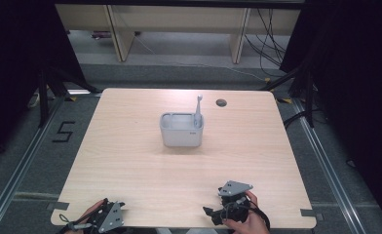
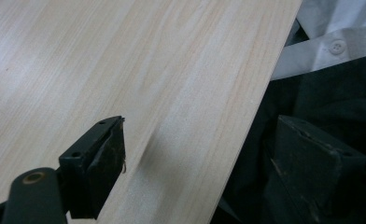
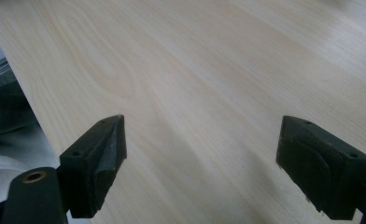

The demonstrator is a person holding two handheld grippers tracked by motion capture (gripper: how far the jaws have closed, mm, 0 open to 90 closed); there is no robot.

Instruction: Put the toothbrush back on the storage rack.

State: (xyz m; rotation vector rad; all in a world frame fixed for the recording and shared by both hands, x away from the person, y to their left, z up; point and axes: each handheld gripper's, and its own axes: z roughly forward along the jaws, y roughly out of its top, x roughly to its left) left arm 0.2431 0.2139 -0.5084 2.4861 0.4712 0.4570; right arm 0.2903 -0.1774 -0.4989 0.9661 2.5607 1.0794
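Mid-table, grey caddy (image 1: 181,130), upright toothbrush (image 1: 198,108)

Light wood table (image 1: 130,165) on grey floor (image 1: 28,165); black curtains (image 1: 13,58) at sides; beige desks (image 1: 179,22) behind.

A grey rectangular holder (image 1: 181,132) with rounded corners stands upright near the centre of the tabletop (image 1: 130,161). A grey toothbrush (image 1: 198,111) stands in its right rear compartment, head up, leaning slightly. The holder's larger compartment faces open at the top.
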